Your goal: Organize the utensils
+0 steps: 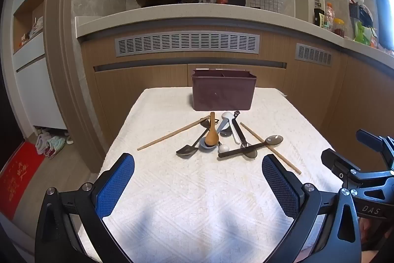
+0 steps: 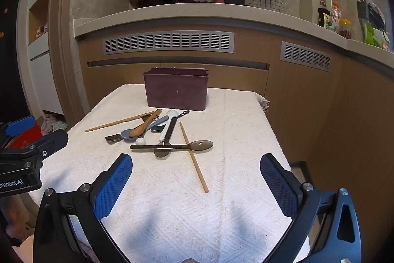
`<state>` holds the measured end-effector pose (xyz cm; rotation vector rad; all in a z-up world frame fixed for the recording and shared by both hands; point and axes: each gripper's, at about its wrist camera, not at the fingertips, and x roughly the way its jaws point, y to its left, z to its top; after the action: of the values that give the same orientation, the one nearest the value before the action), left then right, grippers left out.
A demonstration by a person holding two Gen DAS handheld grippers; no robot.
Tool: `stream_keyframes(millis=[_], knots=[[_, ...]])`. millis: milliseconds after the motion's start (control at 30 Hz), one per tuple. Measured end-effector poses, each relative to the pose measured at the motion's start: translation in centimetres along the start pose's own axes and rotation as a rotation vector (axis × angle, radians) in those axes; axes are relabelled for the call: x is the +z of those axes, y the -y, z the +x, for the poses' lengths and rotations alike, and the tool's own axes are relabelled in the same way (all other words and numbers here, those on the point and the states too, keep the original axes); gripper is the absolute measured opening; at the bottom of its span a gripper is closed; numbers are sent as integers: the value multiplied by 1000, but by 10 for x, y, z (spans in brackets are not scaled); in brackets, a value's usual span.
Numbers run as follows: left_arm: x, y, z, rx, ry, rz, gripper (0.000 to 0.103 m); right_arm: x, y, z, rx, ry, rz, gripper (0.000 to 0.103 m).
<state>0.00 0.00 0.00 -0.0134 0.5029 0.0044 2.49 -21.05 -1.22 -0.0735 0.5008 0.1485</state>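
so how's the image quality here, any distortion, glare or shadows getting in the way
Left wrist view: fisheye bends the countertop into an arc; bright window glare at the right edge; soft bluish shadows on the white cloth near the open left gripper. Right wrist view: same bending and shadows; the utensil pile stays sharp.

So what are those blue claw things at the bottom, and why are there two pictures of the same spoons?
Those claws are grabbers that a person holds, one in each hand. Each carries a small camera looking out between its two fingers, so you get two pictures: one from the left gripper, one from the right gripper. Both are open and hold nothing. On the white cloth lies a jumble of utensils: a wooden spoon, a clear brown spoon, two separate chopsticks and more. Behind them stands a dark red box with compartments, probably where the utensils will go.
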Motion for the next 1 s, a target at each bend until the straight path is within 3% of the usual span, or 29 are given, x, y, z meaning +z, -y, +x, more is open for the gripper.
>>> stream_keyframes(millis=[1000], knots=[[-4,3,6,-3,-16,3,103,2,0,-1,-8,-4,-9,103]])
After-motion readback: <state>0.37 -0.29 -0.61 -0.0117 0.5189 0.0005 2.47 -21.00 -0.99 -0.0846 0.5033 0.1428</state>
